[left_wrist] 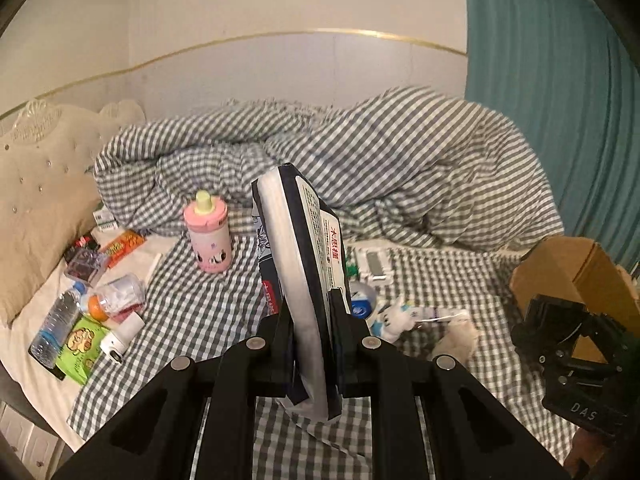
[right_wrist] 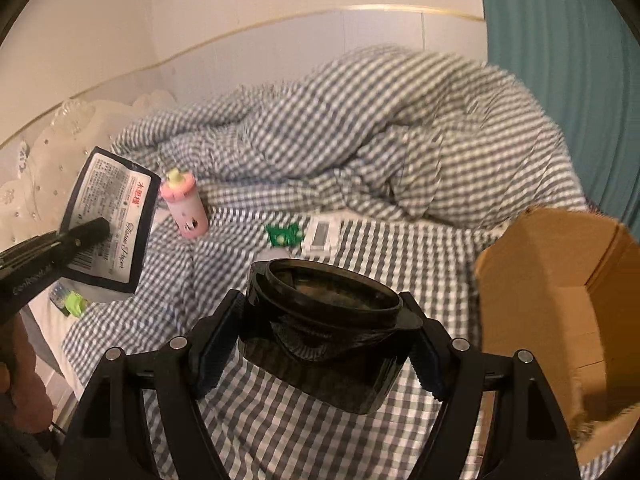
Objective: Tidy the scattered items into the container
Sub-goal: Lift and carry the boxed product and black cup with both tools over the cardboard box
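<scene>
My left gripper [left_wrist: 310, 312] is shut on a dark tissue pack [left_wrist: 300, 240] with a red label, held edge-up above the checked bed; the pack also shows in the right wrist view [right_wrist: 108, 216]. My right gripper [right_wrist: 320, 344] is shut on a black plastic jar [right_wrist: 324, 320] with its mouth facing up, just left of the open cardboard box [right_wrist: 560, 292]. The box also shows in the left wrist view [left_wrist: 572, 272], with the right gripper in front of it. A pink bottle [left_wrist: 208, 236] stands on the bed.
Scattered at the left are a water bottle [left_wrist: 56, 328], a green packet [left_wrist: 80, 348], an orange packet [left_wrist: 120, 246] and a small white camera [left_wrist: 114, 346]. A white plush toy [left_wrist: 394, 316] and a white device [left_wrist: 374, 264] lie mid-bed. A rumpled checked duvet [left_wrist: 360, 152] lies behind.
</scene>
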Demonstrator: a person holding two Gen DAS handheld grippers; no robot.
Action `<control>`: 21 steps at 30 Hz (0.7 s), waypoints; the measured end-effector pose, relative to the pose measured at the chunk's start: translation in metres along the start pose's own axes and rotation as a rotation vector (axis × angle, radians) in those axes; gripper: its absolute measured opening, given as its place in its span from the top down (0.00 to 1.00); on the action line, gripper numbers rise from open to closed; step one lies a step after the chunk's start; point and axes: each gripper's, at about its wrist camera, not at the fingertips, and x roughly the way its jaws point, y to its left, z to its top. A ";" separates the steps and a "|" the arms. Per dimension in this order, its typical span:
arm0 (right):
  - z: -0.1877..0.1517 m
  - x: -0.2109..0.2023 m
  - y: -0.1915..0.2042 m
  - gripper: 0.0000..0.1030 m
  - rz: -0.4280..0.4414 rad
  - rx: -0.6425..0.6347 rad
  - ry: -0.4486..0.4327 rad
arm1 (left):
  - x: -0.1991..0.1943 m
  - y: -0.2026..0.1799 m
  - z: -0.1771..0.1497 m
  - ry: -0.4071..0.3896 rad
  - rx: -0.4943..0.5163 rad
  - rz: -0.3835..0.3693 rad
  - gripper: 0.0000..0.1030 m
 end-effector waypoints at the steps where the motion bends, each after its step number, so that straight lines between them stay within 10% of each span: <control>1: 0.001 -0.008 0.000 0.27 -0.003 -0.001 -0.012 | -0.006 -0.003 0.001 -0.011 0.005 -0.002 0.86; 21: 0.005 -0.126 -0.043 0.27 -0.127 0.038 -0.195 | -0.088 -0.071 0.010 -0.133 0.070 -0.106 0.86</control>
